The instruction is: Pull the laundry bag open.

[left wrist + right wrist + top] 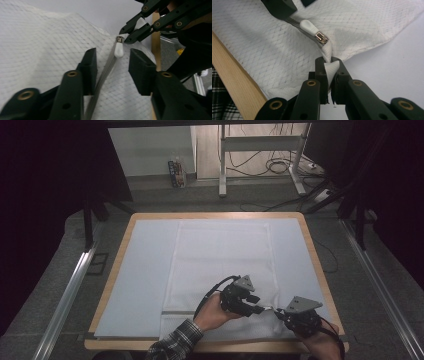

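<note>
Work surface: a wooden-edged table (312, 251) covered by a pale blue-grey mat (145, 270), seen from above in the high view.
Main object: a white mesh fabric bag (220, 255) lies flat on the mat, reaching from the middle of the table towards the near edge, its grey zipper strip (102, 75) running across the near part.
Zipper pull: a small white plastic pull tab (119, 50) with a brass-coloured metal slider sits at the right-hand end of the zipper strip, close to the bag's near right corner.
Right gripper: the black two-jaw right gripper (329, 65) is clenched on a folded tab of the white bag fabric just beyond the slider; the cloth is pinched between both pads and lifted a little off the mat.
Left gripper: the black two-jaw left gripper (113, 63) points along the zipper strip with one jaw on each side of it; the white pull tab (308, 26) lies between the fingertips, but a clear gap shows on both sides and the pads do not press on it.
Relation of grippers: the two tips are near each other at the bag's near right corner, the right one just past the slider, the left one just short of it.
Person: a hand (215, 312) and a checked sleeve (175, 342) come in from the near edge behind the left gripper.
</note>
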A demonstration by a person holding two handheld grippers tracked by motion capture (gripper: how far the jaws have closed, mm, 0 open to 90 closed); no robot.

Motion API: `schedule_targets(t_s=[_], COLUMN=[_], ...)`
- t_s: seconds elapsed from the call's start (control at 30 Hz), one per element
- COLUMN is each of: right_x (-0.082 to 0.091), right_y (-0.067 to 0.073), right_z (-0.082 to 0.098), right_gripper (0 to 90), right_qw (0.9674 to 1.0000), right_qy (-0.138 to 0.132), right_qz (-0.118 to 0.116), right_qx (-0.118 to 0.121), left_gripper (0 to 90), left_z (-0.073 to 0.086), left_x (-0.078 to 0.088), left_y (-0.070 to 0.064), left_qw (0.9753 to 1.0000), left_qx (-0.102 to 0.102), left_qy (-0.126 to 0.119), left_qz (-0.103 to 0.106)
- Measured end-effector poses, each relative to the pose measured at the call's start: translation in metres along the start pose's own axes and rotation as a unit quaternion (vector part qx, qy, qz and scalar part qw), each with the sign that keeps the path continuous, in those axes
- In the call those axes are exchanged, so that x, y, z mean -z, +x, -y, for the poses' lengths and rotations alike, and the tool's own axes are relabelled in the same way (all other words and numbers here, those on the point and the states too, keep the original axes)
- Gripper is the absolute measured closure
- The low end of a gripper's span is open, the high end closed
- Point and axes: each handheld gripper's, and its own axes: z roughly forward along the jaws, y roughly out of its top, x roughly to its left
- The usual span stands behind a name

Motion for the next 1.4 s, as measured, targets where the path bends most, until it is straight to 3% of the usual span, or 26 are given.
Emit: schedule_targets(t_s=[0.2, 0.23, 0.47, 0.63, 0.73, 0.87, 1.13, 1.4], right_x=[0.001, 0.001, 0.001, 0.001, 0.001, 0.0, 0.0, 0.0], right_y=[0.003, 0.003, 0.005, 0.006, 0.006, 0.006, 0.007, 0.006], right_z=[-0.001, -0.001, -0.002, -0.002, -0.002, -0.002, -0.002, -0.002], right_gripper=[84.0, 84.0, 84.0, 83.9, 83.9, 83.8, 83.7, 83.2], right_qw=[0.9997, 0.9996, 0.9989, 0.9987, 0.9986, 0.9985, 0.9983, 0.9985], right_qy=[-0.001, -0.001, -0.003, -0.003, -0.003, -0.001, 0.001, 0.001], right_qz=[0.015, 0.016, 0.027, 0.029, 0.03, 0.031, 0.033, 0.03], right_qx=[0.02, 0.022, 0.038, 0.042, 0.043, 0.045, 0.047, 0.045], left_gripper=[71.3, 72.4, 73.2, 74.1, 75.3, 76.6, 82.8, 85.6], left_z=[0.001, 0.001, 0.001, 0.0, -0.001, -0.002, -0.004, -0.003], left_x=[-0.006, -0.006, -0.01, -0.011, -0.014, -0.016, -0.02, -0.018], left_y=[-0.002, 0.0, 0.001, 0.002, 0.001, 0.004, 0.005, 0.003], left_qw=[0.9998, 0.9998, 0.9992, 0.9986, 0.997, 0.9956, 0.994, 0.9947], left_qx=[0.01, 0.002, 0.014, 0.027, 0.056, 0.071, 0.089, 0.083], left_qy=[0.001, 0.01, 0.009, 0.006, -0.009, -0.006, 0.001, 0.005], left_qz=[0.018, 0.02, 0.036, 0.044, 0.052, 0.061, 0.063, 0.061])
